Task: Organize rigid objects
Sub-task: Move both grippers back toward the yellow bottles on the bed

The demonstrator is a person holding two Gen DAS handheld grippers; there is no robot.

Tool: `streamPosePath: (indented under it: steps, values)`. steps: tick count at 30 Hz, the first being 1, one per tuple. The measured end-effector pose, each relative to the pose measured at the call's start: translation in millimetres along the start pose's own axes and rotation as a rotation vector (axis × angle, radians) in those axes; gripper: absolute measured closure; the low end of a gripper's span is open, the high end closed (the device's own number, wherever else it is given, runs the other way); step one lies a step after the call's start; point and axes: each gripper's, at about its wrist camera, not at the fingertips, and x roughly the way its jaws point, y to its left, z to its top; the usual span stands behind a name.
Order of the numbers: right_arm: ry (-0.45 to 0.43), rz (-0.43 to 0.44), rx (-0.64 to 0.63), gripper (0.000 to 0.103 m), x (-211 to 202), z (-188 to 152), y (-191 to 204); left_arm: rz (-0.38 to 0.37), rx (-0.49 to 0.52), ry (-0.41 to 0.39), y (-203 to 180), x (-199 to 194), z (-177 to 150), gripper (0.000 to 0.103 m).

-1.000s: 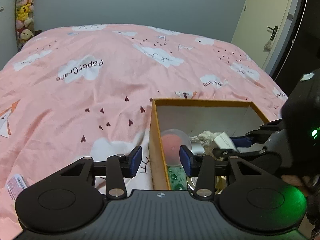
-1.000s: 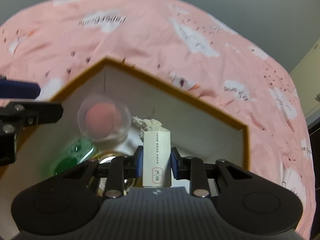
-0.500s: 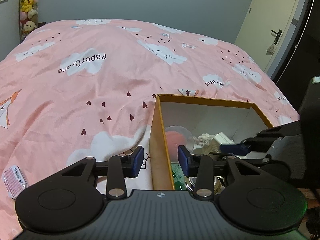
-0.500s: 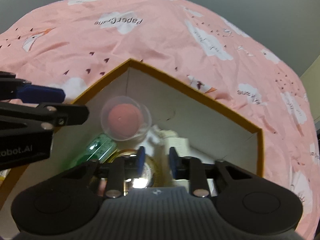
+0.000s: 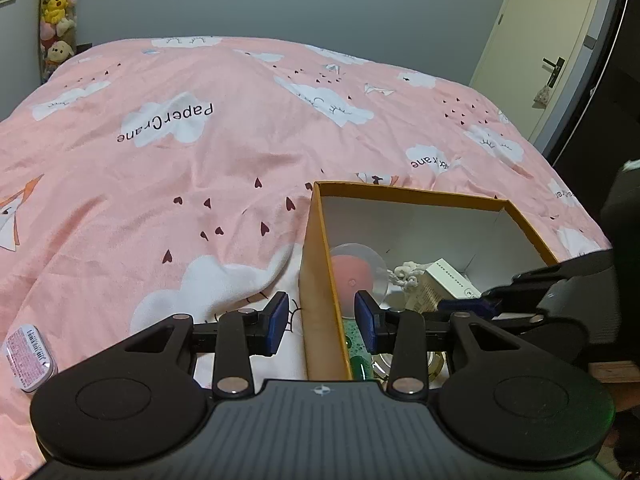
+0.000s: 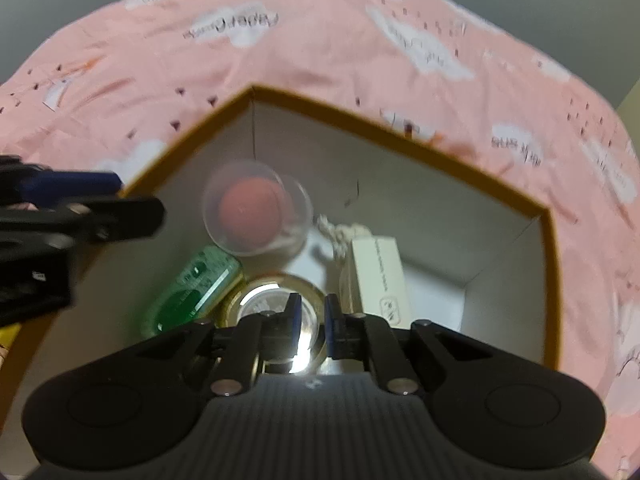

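Note:
An orange-rimmed cardboard box [image 5: 316, 240] [image 6: 400, 136] sits on the pink bed. Inside lie a clear cup with a pink ball [image 6: 256, 212] [image 5: 356, 272], a green tin [image 6: 192, 292], a round gold-rimmed tin [image 6: 276, 300], a white knotted rope [image 6: 340, 236] and a small white carton [image 6: 380, 276] [image 5: 448, 284]. My right gripper [image 6: 309, 322] hovers over the box, jaws narrowly open and empty, the carton lying free to its right. My left gripper [image 5: 321, 320] is open and empty, straddling the box's left wall. A small pink-labelled tin [image 5: 28, 354] lies on the bed at the far left.
The pink cloud-print duvet [image 5: 200, 160] covers the whole bed. Plush toys [image 5: 56, 20] hang at the far left wall. A door [image 5: 536, 52] stands at the right. The right gripper's body [image 5: 560, 292] shows over the box's right side.
My right gripper has let go of the white carton, which now lies in the box, and has drawn back and up. My left gripper has pulled back a little.

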Motion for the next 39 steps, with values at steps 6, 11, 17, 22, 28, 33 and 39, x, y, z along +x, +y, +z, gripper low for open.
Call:
streamPosePath:
  steps: [6, 11, 17, 22, 28, 33, 39]
  values:
    - [-0.124, -0.014, -0.030, 0.081, -39.2, -1.2, 9.4, -0.012, -0.033, -0.046, 2.6, -18.5, -2.4, 0.058]
    - [-0.213, 0.005, -0.052, 0.074, -69.3, -5.4, 22.7, 0.002, -0.053, -0.096, 7.9, -43.2, -7.4, 0.058]
    - [-0.281, 0.063, -0.069, 0.066, -95.2, -12.6, 41.7, 0.037, -0.082, -0.129, 20.0, -74.0, -16.2, 0.058]
    - [-0.307, 0.119, -0.093, 0.065, -109.7, -17.5, 60.2, 0.049, -0.101, -0.133, 30.5, -94.7, -27.7, 0.058]
    - [-0.320, 0.168, -0.155, 0.065, -117.1, -24.0, 86.9, 0.067, -0.131, -0.123, 48.5, -112.7, -42.9, 0.058]
    - [-0.323, 0.223, -0.244, 0.065, -118.6, -24.3, 109.2, 0.040, -0.183, -0.066, 73.2, -119.7, -53.1, 0.058]
    - [-0.285, 0.272, -0.333, 0.063, -112.3, -20.6, 130.1, 0.037, -0.209, -0.007, 99.5, -122.7, -69.2, 0.058]
